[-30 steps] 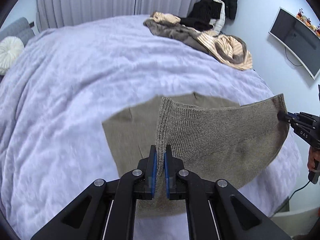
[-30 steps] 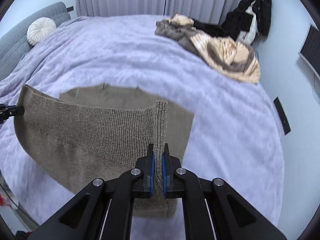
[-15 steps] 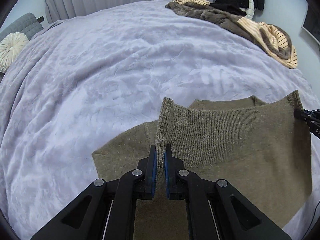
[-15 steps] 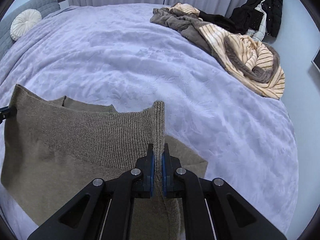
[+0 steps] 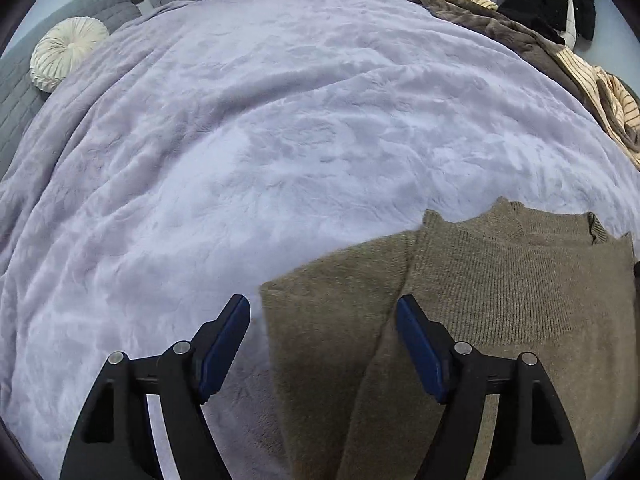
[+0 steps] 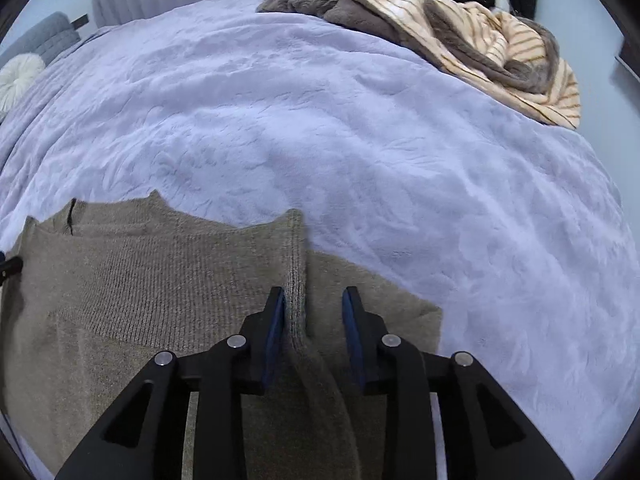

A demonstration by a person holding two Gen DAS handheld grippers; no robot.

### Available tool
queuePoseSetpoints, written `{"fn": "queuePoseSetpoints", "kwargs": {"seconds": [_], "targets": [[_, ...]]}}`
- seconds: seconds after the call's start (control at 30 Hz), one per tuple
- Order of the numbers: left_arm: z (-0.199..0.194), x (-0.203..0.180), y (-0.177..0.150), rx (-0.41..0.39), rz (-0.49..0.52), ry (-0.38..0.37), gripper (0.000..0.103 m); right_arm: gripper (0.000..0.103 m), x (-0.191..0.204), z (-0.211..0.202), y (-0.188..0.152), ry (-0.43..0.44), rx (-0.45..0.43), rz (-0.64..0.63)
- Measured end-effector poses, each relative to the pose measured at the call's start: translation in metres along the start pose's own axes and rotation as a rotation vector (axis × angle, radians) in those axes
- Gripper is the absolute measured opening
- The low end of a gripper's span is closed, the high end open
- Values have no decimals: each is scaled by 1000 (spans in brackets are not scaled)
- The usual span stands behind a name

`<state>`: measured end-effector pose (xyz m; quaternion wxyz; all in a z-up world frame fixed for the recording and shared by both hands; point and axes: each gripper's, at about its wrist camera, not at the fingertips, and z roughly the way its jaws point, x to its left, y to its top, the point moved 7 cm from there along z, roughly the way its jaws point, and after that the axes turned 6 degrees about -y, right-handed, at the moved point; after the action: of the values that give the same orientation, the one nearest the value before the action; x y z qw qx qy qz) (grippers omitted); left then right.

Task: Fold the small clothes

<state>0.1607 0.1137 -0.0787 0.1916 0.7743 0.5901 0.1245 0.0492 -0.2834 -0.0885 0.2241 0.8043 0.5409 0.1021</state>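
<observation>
On the bed (image 5: 280, 140), near its front edge: one olive-brown knit sweater (image 5: 500, 280), folded over on itself, ribbed hem on top. One heap of striped and brown clothes (image 6: 460, 40) at the far right corner. One round cream cushion (image 5: 66, 58) far left.

Two claws. Left claw (image 5: 323, 320): jaws have just been opening, now wide; the sweater's left edge lies between them, pads clear of it. Right claw (image 6: 314, 312): jaws have just been opening, now partly apart; the ribbed edge stands between them, against the left pad, clear of the right one.

Lilac blanket (image 6: 360, 160) bare beyond the sweater, wide room ahead and to both sides.
</observation>
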Motion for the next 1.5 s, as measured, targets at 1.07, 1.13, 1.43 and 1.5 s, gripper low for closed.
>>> {"fn": "queuePoseSetpoints", "kwargs": {"seconds": [1.07,1.13,1.43,1.5], "targets": [[-46,19,-166,285,-332,-386,101,29,-5,-91,-129,250,114,211],[-47,18,-169,279,-399,-435,101,44,33,-105,-144,414,165,223],[-46,7,-162,246,-388,-480,20,51,186,-69,-216,814,492,524],[-54,4,-155,218,-330,-463,16,22,192,-60,-206,803,481,585]]}}
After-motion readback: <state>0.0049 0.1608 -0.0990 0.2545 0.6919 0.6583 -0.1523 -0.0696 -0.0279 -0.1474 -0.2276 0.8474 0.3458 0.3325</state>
